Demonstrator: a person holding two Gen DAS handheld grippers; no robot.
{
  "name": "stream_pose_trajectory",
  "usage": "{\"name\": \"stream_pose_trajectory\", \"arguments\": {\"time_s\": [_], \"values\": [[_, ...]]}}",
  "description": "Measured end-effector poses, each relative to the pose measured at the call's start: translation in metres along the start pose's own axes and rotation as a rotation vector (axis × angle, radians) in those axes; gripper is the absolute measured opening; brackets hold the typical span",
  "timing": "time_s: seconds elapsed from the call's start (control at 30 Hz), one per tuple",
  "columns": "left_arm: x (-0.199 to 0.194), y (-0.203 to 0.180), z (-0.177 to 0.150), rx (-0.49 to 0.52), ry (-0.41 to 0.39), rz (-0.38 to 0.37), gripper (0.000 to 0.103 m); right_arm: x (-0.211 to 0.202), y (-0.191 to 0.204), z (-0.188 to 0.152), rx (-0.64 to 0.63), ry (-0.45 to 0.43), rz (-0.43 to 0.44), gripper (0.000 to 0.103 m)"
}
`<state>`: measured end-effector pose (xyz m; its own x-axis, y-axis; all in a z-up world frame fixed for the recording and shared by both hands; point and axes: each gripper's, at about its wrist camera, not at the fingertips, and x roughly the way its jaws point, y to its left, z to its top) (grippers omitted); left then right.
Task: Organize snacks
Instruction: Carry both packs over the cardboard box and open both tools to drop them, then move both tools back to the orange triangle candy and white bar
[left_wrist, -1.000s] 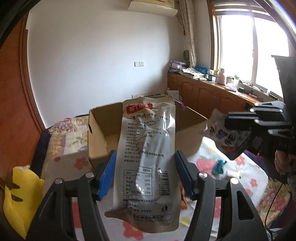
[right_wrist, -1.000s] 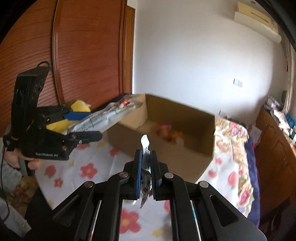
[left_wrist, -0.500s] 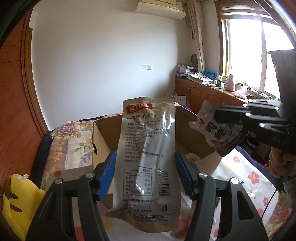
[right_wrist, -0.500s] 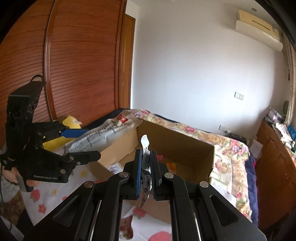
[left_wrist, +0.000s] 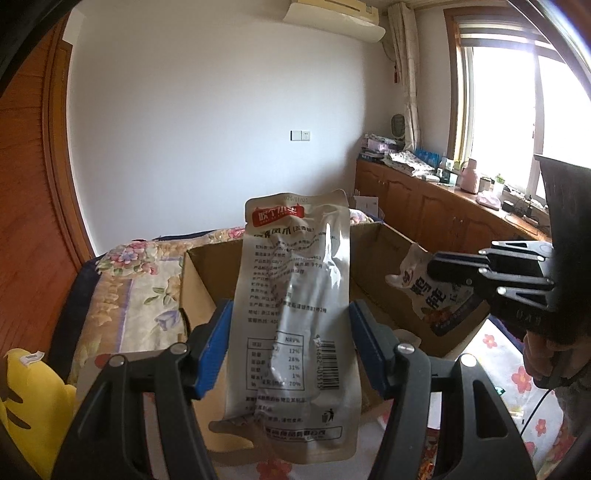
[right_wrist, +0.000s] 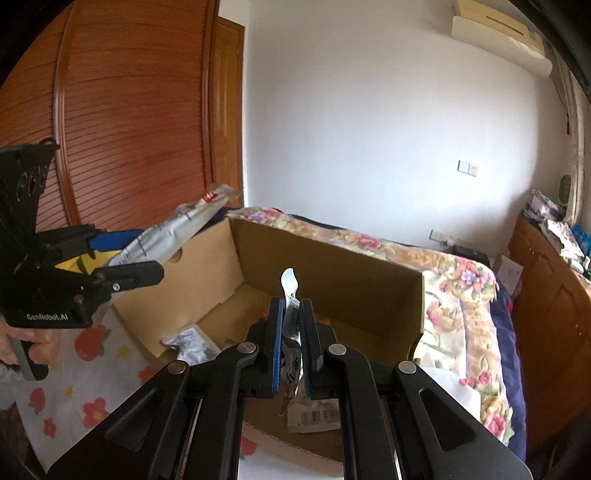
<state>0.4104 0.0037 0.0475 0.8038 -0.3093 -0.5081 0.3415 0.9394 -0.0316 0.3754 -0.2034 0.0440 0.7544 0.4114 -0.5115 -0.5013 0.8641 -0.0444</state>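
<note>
Two tools up, each with a snack pack, both over or just at the open brown cardboard box (right_wrist: 373, 288) sitting on the bed with the floral quilt (right_wrist: 458, 295). Box contents seen from the right wrist view: a small dark crinkled packet (right_wrist: 190, 341) on the floor near the left wall, a pale pack with a barcode (right_wrist: 314, 417) near the front wall, something orange further back, too hidden to identify. Left tool (left_wrist: 291, 350): jaws about half open, blue pads pressing both side edges of a tall silver-grey foil pouch (left_wrist: 295, 306) with a red logo at top, printed text, nutrition table and barcode; pouch stands upright, held flat-on in front of the box. Same pouch shows in the right wrist view (right_wrist: 177, 236), angled up over the box's left wall. Right tool (right_wrist: 291, 339): jaws fully closed on a thin white snack pack (right_wrist: 290, 291), edge-on, top tip curling above the pads. In the left wrist view that pack (left_wrist: 436, 295) reads white with large dark characters and a dark lower band, hanging over the box's right side. A hand (right_wrist: 22, 339) grips the left tool's handle.
</note>
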Motion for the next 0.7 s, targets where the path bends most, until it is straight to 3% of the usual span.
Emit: {"name": "stream_pose_trajectory", "arguments": {"time_s": [0.37, 0.43, 0.7], "values": [[0.032, -0.014, -0.012, -0.012, 0.079, 0.008, 0.065, 0.026, -0.011, -0.018, 0.047, 0.091, 0.002, 0.007], [0.028, -0.017, -0.012, -0.006, 0.072, 0.01, 0.066, 0.025, -0.01, -0.017, 0.055, 0.097, -0.002, 0.021], [-0.001, -0.026, -0.014, 0.0, 0.044, 0.002, 0.067, -0.018, -0.001, -0.011, 0.041, 0.063, 0.012, 0.021]]}}
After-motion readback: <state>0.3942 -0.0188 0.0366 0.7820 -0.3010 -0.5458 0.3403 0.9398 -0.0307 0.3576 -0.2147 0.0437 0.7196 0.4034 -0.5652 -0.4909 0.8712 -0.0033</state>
